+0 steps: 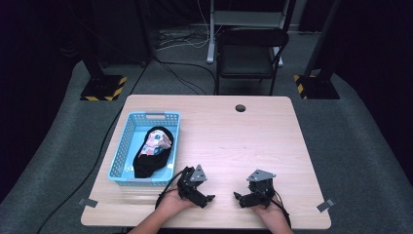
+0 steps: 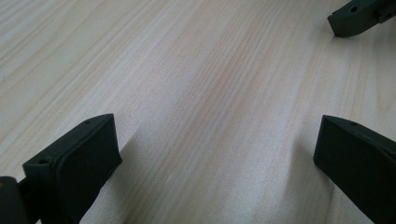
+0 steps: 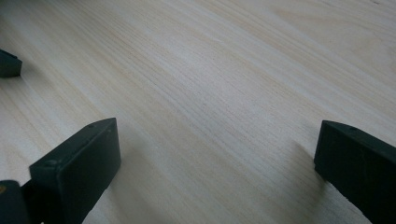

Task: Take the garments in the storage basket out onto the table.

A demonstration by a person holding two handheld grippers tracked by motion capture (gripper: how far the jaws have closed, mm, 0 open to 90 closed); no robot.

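Both grippers rest low on the wooden table (image 1: 229,136) near its front edge, each held by a hand. My left gripper (image 1: 207,199) points right toward the other one; its jaws stand wide open over bare wood (image 2: 215,140). My right gripper (image 1: 238,197) points left, and its jaws are also wide open with nothing between them (image 3: 217,144). A jaw tip of the right gripper (image 2: 355,18) shows at the top right of the left gripper view. At the left of the table, a light blue basket (image 1: 127,146) holds a black garment with a colourful print (image 1: 155,148).
A dark cable hole (image 1: 240,107) sits near the table's far edge. A black chair (image 1: 248,53) stands behind the table. Cables run over the grey floor at the left. Small metal clips (image 1: 326,205) mark the front corners.
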